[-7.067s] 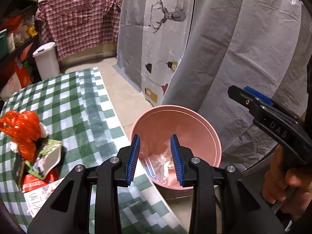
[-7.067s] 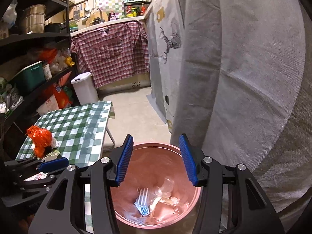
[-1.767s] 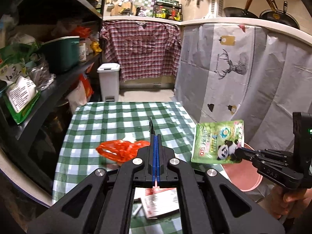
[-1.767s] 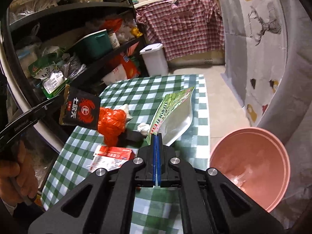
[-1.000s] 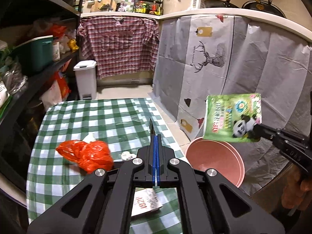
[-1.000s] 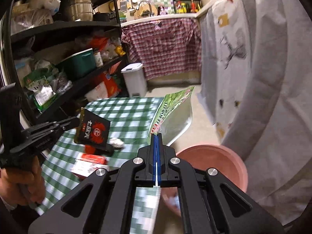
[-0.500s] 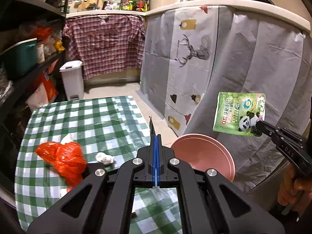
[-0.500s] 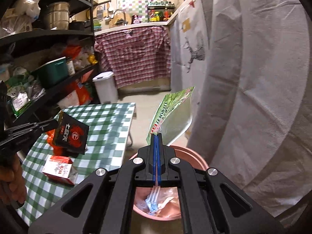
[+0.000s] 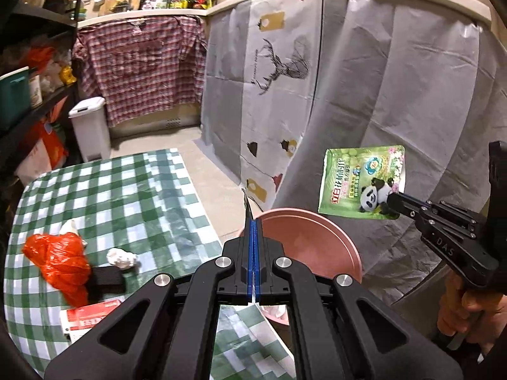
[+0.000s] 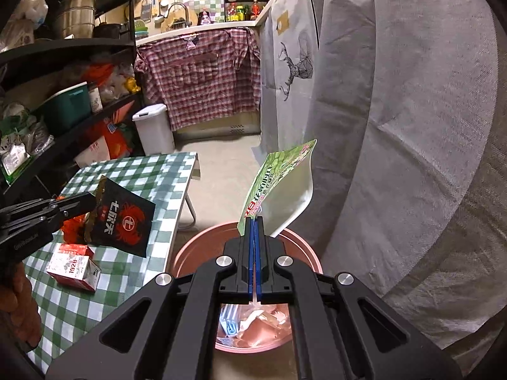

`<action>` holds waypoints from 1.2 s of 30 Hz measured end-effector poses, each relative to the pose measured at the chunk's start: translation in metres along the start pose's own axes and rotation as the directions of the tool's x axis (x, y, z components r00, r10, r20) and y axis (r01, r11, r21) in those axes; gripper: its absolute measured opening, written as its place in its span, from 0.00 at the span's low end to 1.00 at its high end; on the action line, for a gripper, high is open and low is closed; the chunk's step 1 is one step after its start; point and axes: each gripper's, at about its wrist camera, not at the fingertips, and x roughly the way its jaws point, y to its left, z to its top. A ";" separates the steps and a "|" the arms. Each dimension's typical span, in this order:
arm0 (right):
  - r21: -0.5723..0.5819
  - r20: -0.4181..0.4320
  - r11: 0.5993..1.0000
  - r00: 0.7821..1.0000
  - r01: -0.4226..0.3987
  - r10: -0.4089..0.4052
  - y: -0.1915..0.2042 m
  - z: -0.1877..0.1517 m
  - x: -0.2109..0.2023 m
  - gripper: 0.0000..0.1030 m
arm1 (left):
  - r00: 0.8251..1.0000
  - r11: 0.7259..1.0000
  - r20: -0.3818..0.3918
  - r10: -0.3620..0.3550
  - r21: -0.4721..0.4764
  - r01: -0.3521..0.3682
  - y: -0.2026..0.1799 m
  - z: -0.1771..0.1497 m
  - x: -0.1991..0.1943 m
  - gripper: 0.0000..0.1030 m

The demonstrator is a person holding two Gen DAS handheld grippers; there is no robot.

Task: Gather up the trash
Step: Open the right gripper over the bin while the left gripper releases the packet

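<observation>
My right gripper (image 10: 254, 221) is shut on a green panda snack bag (image 10: 279, 186) and holds it over the pink bin (image 10: 190, 250); the bag also shows in the left wrist view (image 9: 361, 182). My left gripper (image 9: 254, 224) is shut on a black wrapper with a red crab logo (image 10: 122, 217), seen edge-on as a thin sliver (image 9: 247, 204), over the table edge beside the pink bin (image 9: 317, 240). Clear wrappers and a blue item lie in the bin.
On the green checked table (image 9: 126, 190) lie an orange plastic bag (image 9: 60, 259), a white crumpled wad (image 9: 122, 258), a small black object (image 9: 106, 280) and a red-white box (image 9: 88, 316). Grey curtains hang on the right, dark shelves on the left, a white pedal bin (image 9: 90, 126) behind.
Both grippers have swung right towards the pink bin. The green bag has come over the bin and the black wrapper has neared the table's bin-side edge.
</observation>
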 end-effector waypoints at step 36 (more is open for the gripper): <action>0.012 -0.108 1.000 0.994 0.023 -0.021 -0.008 -0.009 0.028 0.33 | 0.992 0.999 -0.125 -0.029 0.013 0.031 -0.029 -0.006 0.052 0.18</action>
